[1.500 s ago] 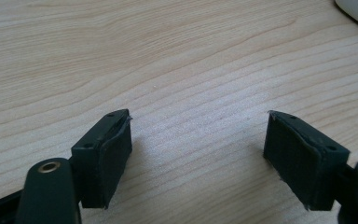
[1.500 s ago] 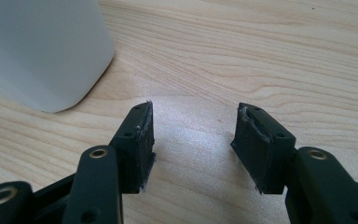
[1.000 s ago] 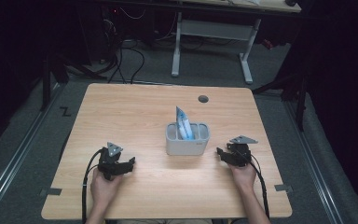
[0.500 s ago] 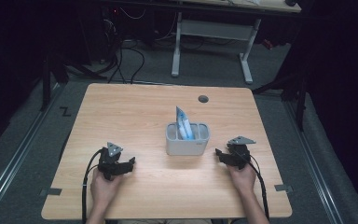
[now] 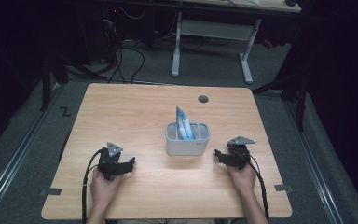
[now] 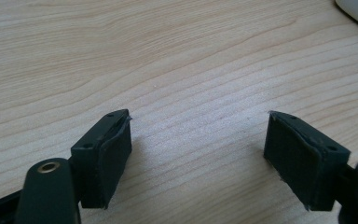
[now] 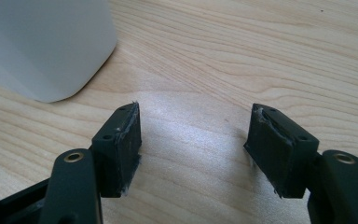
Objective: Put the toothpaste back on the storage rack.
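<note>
Rounded grey plastic bin [image 5: 187, 144], woodgrain table [image 5: 135, 112].

A light wooden table [image 5: 135, 112] carries a grey-white holder [image 5: 187, 145] near its middle; beyond the holder, apparently a dark grommet hole [image 5: 203, 99].

Brightly lit table [image 5: 135, 107] amid near-black surroundings in the high view; soft and grainy. Sharp wood grain, mild sheen, blurred lower corners in both gripper views.
</note>
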